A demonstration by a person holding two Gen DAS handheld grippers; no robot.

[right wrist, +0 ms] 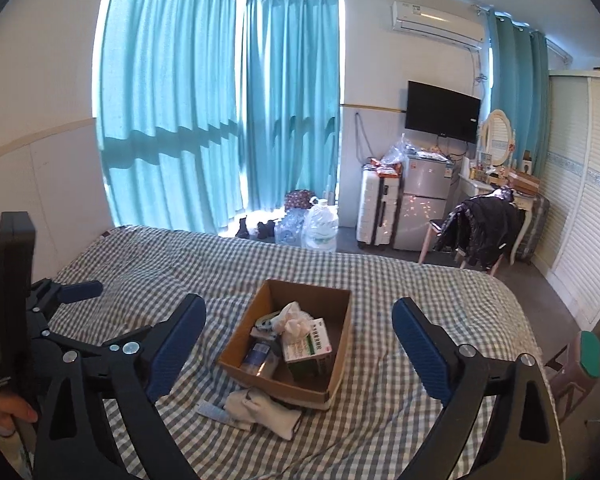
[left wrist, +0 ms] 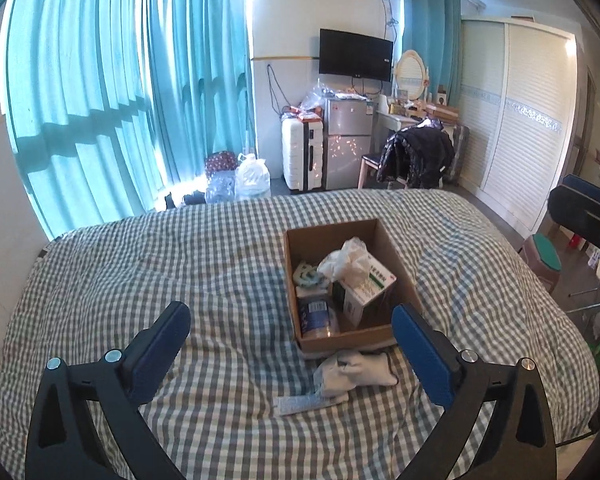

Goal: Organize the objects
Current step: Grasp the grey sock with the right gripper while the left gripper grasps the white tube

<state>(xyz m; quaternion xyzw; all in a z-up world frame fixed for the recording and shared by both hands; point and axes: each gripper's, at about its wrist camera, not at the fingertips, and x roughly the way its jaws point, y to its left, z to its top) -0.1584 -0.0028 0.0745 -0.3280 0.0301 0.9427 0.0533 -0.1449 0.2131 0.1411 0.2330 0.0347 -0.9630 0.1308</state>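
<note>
1. The checked bed (left wrist: 140,264) carries everything; both grippers hang above its near end, neither touching it.
2. The cardboard box (left wrist: 396,256) sits mid-bed, already holding a green-and-white medicine box (left wrist: 374,284), a crumpled plastic bag (left wrist: 346,258) and a bottle (left wrist: 318,316).
3. The left gripper (left wrist: 291,322) is spread wide and empty; so is the right gripper (right wrist: 299,320).
4. A pale cloth pouch (left wrist: 354,374) lies just outside the box's near wall, its long axis across the fingers' line, between both grippers' tips. Neither looks clearly nearer.
5. A small flat packet (left wrist: 300,405) lies just nearer than the pouch, touching it, also still unboxed.
</note>
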